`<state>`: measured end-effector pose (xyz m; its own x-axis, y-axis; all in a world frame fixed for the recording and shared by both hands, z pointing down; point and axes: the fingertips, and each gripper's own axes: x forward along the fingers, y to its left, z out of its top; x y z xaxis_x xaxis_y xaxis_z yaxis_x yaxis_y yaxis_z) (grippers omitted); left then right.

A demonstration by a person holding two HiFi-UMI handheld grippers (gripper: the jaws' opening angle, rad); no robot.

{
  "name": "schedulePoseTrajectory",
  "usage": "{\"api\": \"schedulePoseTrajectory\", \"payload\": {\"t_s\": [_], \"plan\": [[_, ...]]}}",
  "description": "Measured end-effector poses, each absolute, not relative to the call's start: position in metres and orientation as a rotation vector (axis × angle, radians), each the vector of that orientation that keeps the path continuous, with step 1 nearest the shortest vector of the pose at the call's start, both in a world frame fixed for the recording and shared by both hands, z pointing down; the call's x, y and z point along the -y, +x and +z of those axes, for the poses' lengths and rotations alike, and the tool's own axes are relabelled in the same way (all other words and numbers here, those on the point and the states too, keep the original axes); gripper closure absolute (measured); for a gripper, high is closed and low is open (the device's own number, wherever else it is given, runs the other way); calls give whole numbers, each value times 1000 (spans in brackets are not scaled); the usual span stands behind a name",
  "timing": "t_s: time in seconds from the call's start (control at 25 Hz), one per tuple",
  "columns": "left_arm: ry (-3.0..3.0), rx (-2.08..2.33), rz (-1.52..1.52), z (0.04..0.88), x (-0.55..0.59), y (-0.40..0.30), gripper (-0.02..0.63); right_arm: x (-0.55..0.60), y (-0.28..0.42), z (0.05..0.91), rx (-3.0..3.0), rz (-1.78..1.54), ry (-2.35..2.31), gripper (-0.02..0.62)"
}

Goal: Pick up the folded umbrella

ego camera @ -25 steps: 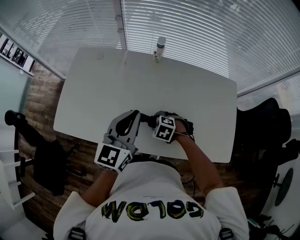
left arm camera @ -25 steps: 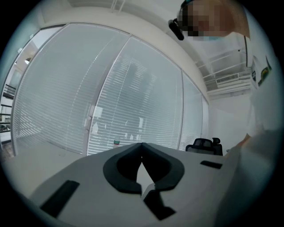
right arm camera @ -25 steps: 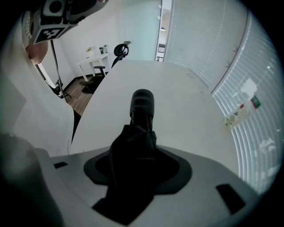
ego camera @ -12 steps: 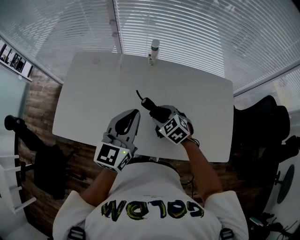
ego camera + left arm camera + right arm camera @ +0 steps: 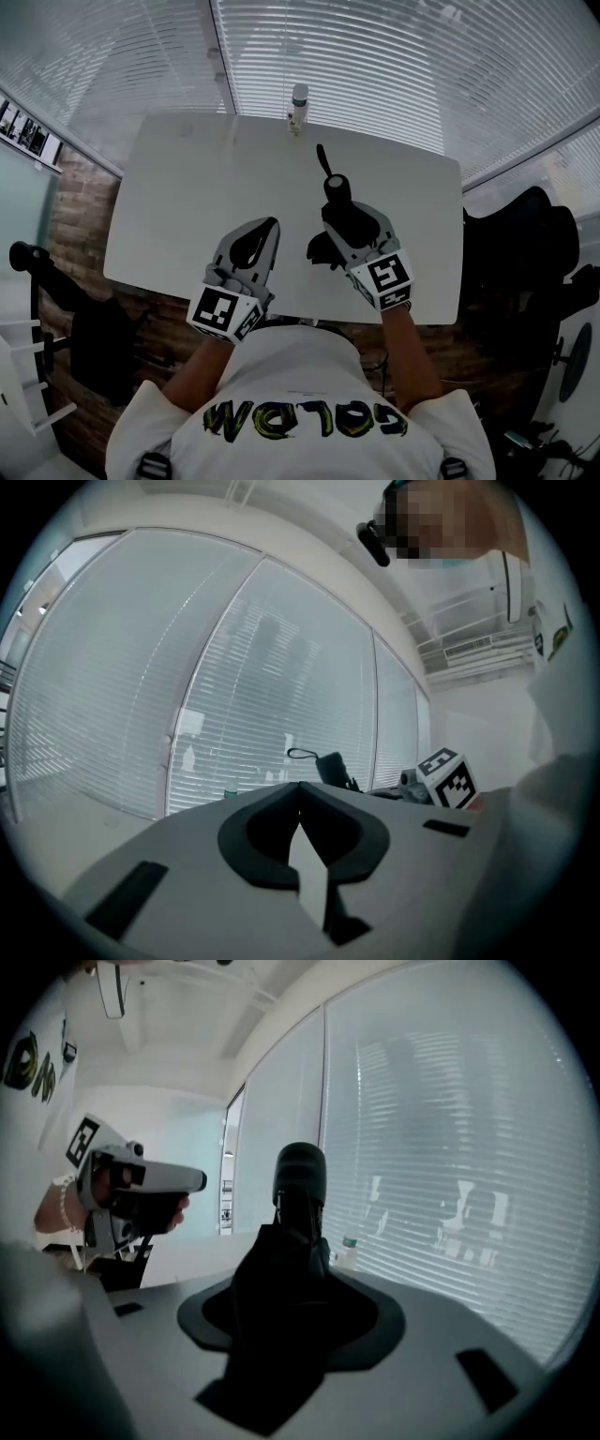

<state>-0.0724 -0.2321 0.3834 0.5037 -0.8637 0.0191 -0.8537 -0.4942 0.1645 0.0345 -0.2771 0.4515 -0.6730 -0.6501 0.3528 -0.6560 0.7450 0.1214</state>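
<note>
Starting nearest the person, the left gripper [image 5: 266,227] hovers at 7 o'clock over the white table [image 5: 178,187], its jaws pressed together on nothing. At 5 o'clock, the right gripper [image 5: 345,217] has its jaws clamped round the folded umbrella [image 5: 336,186]. Its strap end points to 11 o'clock, apparently clear of the tabletop. The pickup looks done, and only a steady hold remains. A bottle [image 5: 298,105] stands at 12 o'clock by the blinds [image 5: 394,66].

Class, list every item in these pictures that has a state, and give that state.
folded umbrella: folded, clamped in right claw, off the table.
right claw: shut on the folded umbrella.
left claw: shut, empty.
bottle: upright on the table.
blinds: lowered.
</note>
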Motion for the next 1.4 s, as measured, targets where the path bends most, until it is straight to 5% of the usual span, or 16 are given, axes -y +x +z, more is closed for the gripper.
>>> {"api": "schedulePoseTrajectory", "payload": {"t_s": [1.4], "plan": [[2631,1474,-146,354,251,-48,594,239,129,339,2716,-66,1430,377]]}}
